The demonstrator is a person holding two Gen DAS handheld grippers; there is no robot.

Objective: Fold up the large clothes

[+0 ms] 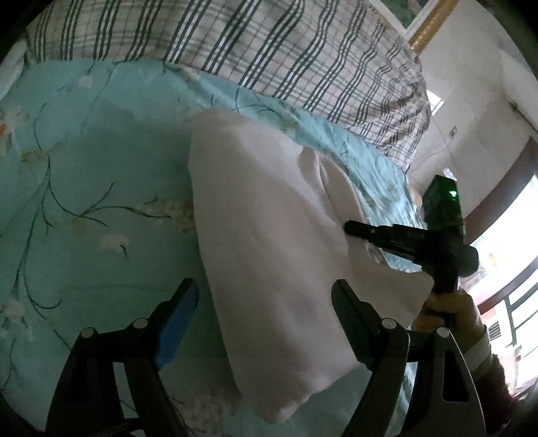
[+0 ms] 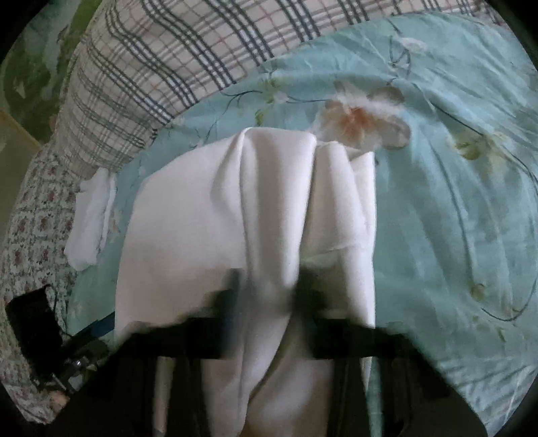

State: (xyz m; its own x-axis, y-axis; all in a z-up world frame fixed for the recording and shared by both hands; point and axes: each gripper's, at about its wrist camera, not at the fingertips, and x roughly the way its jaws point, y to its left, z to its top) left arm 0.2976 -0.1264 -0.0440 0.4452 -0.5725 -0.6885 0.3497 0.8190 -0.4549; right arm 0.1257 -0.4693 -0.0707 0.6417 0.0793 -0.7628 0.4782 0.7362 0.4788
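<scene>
A white garment (image 1: 269,208) lies folded in a long pad on the teal floral bedsheet (image 1: 84,174). My left gripper (image 1: 265,284) hangs open over its near end, the blue-padded finger (image 1: 181,316) to the left of the cloth and the other finger (image 1: 349,309) over it, neither pressing. My right gripper (image 1: 348,228) comes in from the right, held by a person's hand (image 1: 444,312), its tips together on the garment's right edge. In the right wrist view the garment (image 2: 252,201) bunches into a ridge pinched by the blurred right gripper (image 2: 269,282).
A plaid quilt (image 1: 269,50) is heaped along the far side of the bed (image 2: 151,67). A small white cloth (image 2: 89,218) lies left of the garment near a flower-print sheet (image 2: 30,218). A gilt picture frame (image 1: 433,20) and a bright window (image 1: 504,242) are at the right.
</scene>
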